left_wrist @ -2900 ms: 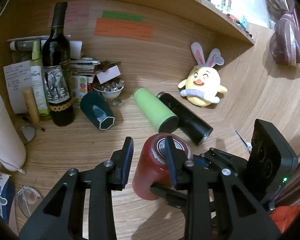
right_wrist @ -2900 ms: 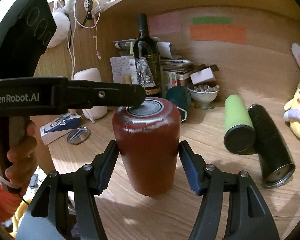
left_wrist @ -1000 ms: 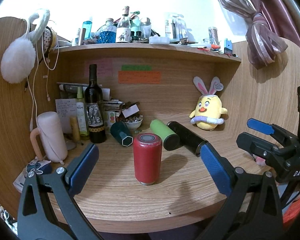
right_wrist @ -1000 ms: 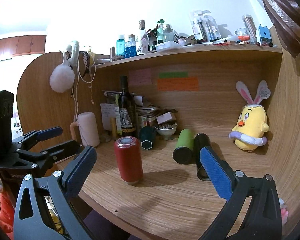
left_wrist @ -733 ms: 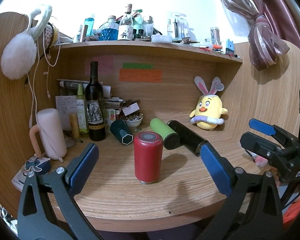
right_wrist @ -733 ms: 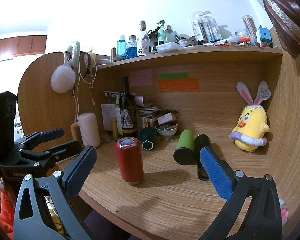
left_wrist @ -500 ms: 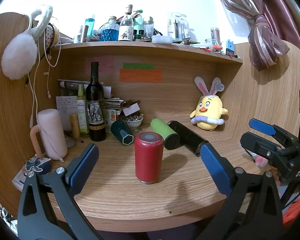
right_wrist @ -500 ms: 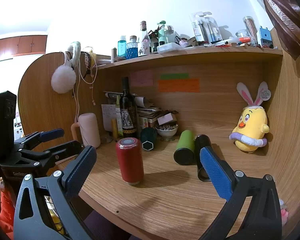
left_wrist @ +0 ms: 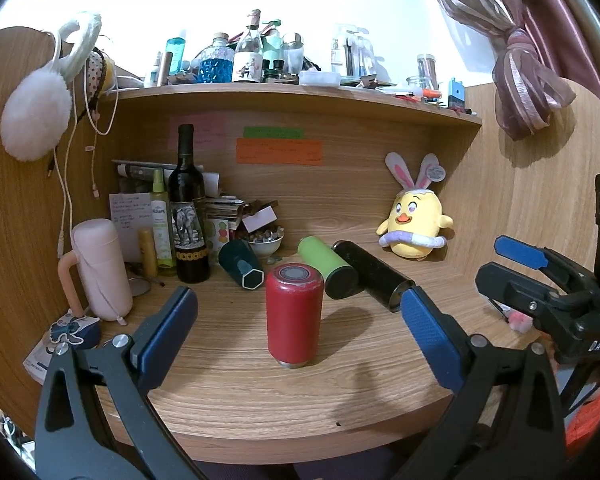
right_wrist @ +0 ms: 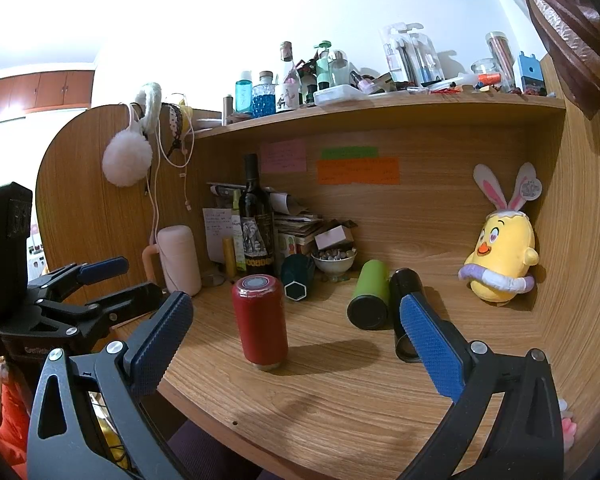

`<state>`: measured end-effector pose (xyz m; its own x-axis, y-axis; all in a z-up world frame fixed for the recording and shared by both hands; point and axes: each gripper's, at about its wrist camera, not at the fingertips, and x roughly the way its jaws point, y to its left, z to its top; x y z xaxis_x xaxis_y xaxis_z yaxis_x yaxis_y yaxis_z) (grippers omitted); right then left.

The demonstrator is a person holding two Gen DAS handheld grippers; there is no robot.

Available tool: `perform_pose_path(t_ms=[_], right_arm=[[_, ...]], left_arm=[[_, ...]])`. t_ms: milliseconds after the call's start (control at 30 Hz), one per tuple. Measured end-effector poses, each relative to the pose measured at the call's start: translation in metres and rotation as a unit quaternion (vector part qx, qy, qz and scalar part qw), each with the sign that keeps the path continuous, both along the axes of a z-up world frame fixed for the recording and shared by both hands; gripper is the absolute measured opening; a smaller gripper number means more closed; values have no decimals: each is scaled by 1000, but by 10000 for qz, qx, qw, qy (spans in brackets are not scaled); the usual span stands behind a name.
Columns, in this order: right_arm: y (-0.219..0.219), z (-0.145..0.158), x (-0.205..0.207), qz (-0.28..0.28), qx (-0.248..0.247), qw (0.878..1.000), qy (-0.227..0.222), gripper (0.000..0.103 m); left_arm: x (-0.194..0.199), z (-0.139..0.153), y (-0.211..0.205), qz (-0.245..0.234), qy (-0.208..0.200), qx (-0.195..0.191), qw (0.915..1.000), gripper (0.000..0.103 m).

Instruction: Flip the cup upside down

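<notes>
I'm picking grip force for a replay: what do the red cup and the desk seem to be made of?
Red cup: probably painted metal. The matte red coat is scuffed pale near the top edge, and a bare silvery band shows at the bottom rim.
Desk: wood-grain laminate or veneer, going by the even printed-looking grain and low sheen. Solid wood cannot be ruled out.

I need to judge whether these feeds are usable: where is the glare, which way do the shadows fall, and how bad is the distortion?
Left wrist view: the wall above the shelf is blown out white; the red cup is sharp and casts a shadow to its right. Right wrist view: the same washed-out wall, worst at upper left; the cup again shadows rightward. Both views: fisheye bends the shelf and desk edge, with dark corners.
</notes>
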<state>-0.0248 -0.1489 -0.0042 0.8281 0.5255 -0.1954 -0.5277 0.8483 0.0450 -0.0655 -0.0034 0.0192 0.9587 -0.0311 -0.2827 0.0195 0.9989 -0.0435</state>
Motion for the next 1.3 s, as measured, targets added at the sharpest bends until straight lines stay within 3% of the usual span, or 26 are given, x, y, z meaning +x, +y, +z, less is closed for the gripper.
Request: perform_pose_path(t_ms=[933, 1300], right_arm=[[1, 0, -1, -1, 24, 10000, -16, 103], [0, -1, -1, 7, 32, 10000, -10, 103]], left_arm=[[-1, 0, 0, 1, -25, 9, 10000, 103], [5, -3, 5, -78, 165, -95, 9998, 103]])
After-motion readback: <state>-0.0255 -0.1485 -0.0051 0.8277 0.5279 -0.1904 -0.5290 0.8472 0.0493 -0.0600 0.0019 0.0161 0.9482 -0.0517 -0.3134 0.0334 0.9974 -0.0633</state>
